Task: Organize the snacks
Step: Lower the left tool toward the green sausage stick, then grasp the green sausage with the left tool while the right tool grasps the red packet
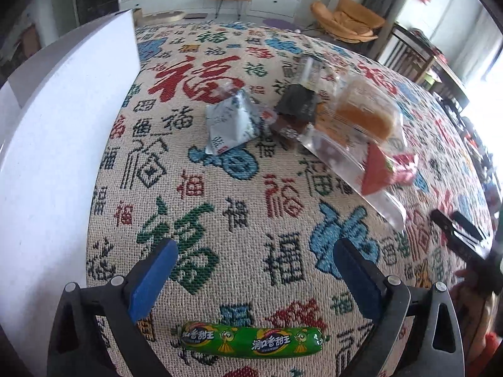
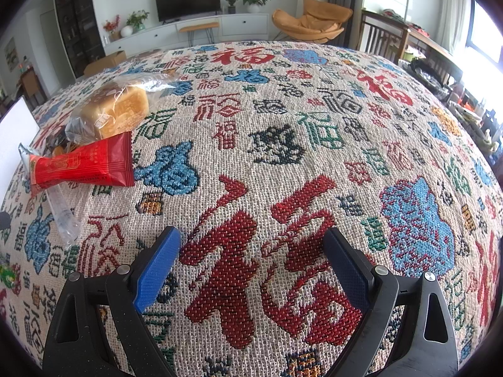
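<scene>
A green sausage stick (image 1: 251,341) lies crosswise on the patterned tablecloth (image 1: 239,194), low between the fingers of my left gripper (image 1: 254,245), which is open and not touching it. Farther ahead is a pile of snacks: a silver-white triangular packet (image 1: 231,122), a dark packet (image 1: 295,103), bread in a clear bag (image 1: 361,116) and a red packet (image 1: 377,169). My right gripper (image 2: 251,235) is open over bare cloth, holding nothing. The bread (image 2: 116,113) and red packet (image 2: 81,165) lie to its far left.
A white box (image 1: 63,157) with a tall wall stands along the left of the table; its corner (image 2: 15,138) shows in the right wrist view. A clear wrapper (image 2: 63,213) lies below the red packet. Chairs and a TV cabinet stand beyond the table.
</scene>
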